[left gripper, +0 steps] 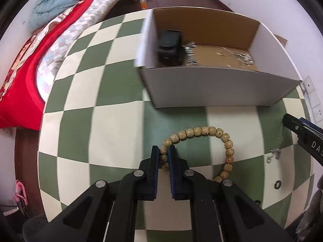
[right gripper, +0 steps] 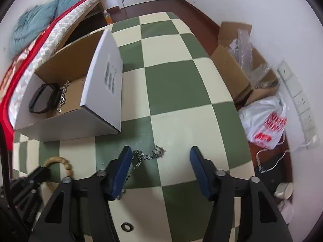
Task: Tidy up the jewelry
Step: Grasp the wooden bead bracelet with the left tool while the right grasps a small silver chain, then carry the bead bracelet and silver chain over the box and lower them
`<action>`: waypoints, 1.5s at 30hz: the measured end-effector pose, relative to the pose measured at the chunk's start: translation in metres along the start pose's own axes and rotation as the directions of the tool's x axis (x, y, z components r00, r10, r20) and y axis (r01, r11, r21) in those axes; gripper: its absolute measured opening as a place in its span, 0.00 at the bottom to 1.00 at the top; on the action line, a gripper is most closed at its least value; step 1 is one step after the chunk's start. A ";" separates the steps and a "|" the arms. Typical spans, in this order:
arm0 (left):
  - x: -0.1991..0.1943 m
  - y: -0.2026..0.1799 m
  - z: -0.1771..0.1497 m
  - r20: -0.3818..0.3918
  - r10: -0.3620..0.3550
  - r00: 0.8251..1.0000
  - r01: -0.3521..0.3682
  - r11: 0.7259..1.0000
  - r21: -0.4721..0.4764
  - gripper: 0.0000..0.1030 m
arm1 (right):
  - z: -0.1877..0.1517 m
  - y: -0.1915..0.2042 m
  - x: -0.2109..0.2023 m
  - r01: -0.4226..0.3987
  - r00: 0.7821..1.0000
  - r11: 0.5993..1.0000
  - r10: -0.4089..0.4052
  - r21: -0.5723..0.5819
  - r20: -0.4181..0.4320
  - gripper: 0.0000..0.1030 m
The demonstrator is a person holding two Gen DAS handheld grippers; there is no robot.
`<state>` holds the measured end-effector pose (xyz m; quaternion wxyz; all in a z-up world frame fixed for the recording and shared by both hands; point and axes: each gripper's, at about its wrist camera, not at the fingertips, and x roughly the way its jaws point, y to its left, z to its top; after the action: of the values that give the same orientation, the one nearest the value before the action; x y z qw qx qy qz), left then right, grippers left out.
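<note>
A tan speckled bead bracelet (left gripper: 203, 131) lies on the green and cream checkered table (left gripper: 113, 121). My left gripper (left gripper: 163, 151) is shut on its left side; it also shows blurred in the right wrist view (right gripper: 60, 163). A silver chain (right gripper: 145, 156) lies on the table between the pads of my open right gripper (right gripper: 159, 153), touching the left pad; it also shows in the left wrist view (left gripper: 277, 151). An open white cardboard box (left gripper: 212, 88) behind holds a black watch (left gripper: 169, 47) and silver jewelry (left gripper: 190, 54).
Small black rings (left gripper: 278, 184) (right gripper: 126, 226) lie on the table near the front. A bed with a red blanket (left gripper: 26, 76) stands left. Cardboard boxes (right gripper: 238, 74) and a plastic bag (right gripper: 266, 125) sit on the floor to the right.
</note>
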<state>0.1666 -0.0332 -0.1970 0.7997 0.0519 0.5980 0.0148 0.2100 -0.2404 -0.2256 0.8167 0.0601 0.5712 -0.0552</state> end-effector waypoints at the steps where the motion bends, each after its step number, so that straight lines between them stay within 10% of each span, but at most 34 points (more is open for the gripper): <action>1: 0.000 0.003 -0.001 0.000 0.002 1.000 -0.002 1.000 -0.005 0.06 | 0.000 0.004 0.000 0.012 1.000 1.000 -0.012 -0.021 0.009 0.42; 4: 0.000 0.008 -0.002 0.000 0.007 1.000 -0.007 1.000 -0.016 0.06 | -0.002 0.010 -0.001 0.016 1.000 0.999 -0.015 -0.049 0.018 0.13; 19: -0.003 0.011 -0.007 -0.001 0.005 1.000 -0.005 1.000 -0.020 0.06 | -0.029 -0.011 -0.013 -0.135 0.989 0.991 0.137 0.022 -0.061 0.13; 30: -0.005 0.012 -0.005 -0.024 -0.013 1.000 0.012 0.999 -0.041 0.06 | -0.036 0.004 -0.020 -0.070 0.997 0.997 0.069 -0.044 -0.024 0.12; 45: -0.090 0.022 0.007 0.057 -0.115 0.992 0.118 0.992 -0.053 0.06 | -0.011 0.006 -0.129 -0.233 0.968 0.972 0.233 -0.013 0.095 0.12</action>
<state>0.1481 -0.0197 -0.1067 0.8163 -0.0051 0.5774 -0.0164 0.1570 -0.2296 -0.1080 0.8442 0.1234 0.5202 0.0387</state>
